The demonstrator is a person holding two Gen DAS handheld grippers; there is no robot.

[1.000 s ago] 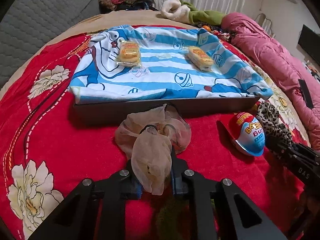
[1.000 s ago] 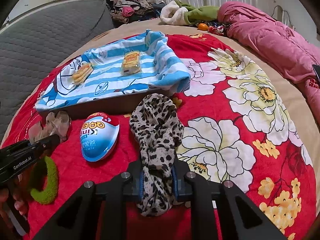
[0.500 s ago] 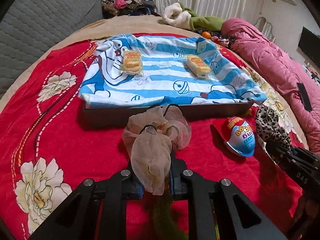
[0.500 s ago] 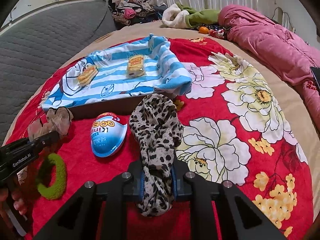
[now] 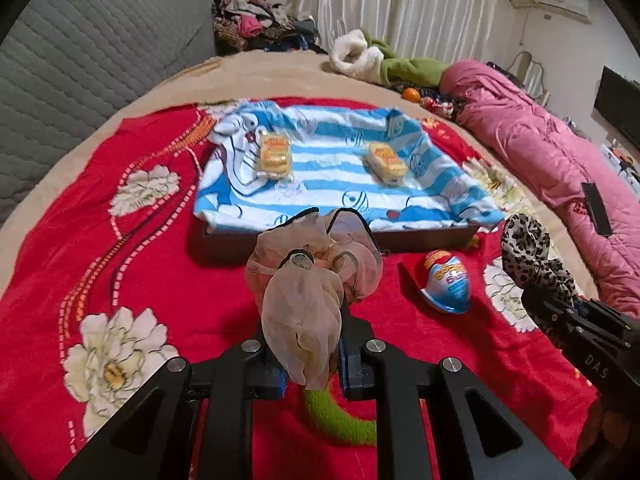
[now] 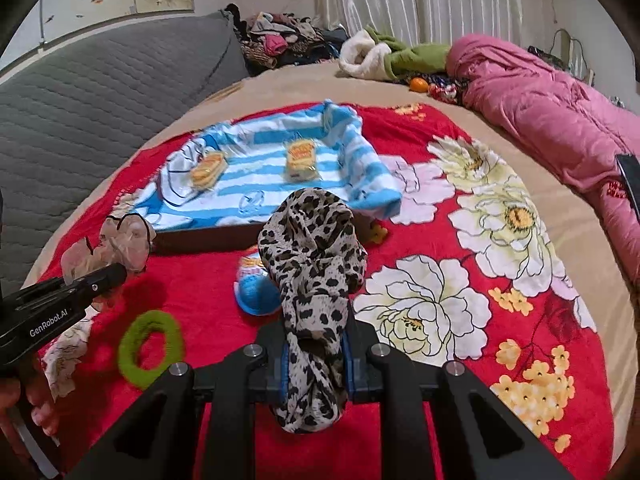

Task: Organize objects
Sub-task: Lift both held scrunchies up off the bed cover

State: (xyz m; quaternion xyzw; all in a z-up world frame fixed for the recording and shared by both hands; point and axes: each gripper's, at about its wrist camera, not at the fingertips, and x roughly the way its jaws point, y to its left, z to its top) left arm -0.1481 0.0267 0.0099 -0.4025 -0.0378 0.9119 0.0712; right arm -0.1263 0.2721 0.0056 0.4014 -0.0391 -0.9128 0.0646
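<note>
- Two hand-held grippers are both loaded: the left hand-held gripper [image 5: 310, 364] has its jaws closed on a sheer beige scrunchie [image 5: 308, 296], and the right hand-held gripper [image 6: 314, 364] has its jaws closed on a leopard-print scrunchie [image 6: 314, 272].
- Each scrunchie stands up out of its jaws, long axis running forward along the fingers toward the tray [image 5: 420, 236].
- The tray lies straight ahead of the left hand-held gripper, its long dark front wall running crosswise; from the right one it lies ahead and to the left, so the left looks the nearer and squarer to it.
- The tray is lined with a blue-and-white striped cartoon cloth [image 5: 332, 184], on which two wrapped yellow snacks [image 5: 275, 156] rest well apart.
- On the red flowered blanket [image 5: 152, 272] of the bed, an egg-shaped toy [image 5: 446, 286] lies near the tray's front right corner, between the two grippers; its wrapper lettering is too blurred to read surely.
- A green hair tie [image 6: 150, 344] lies flat on the blanket, just under the left hand-held gripper.
- Readable writing: "GenRobot.AI" on the left gripper body in the right wrist view, and "DAS" on the right gripper body in the left wrist view.
</note>
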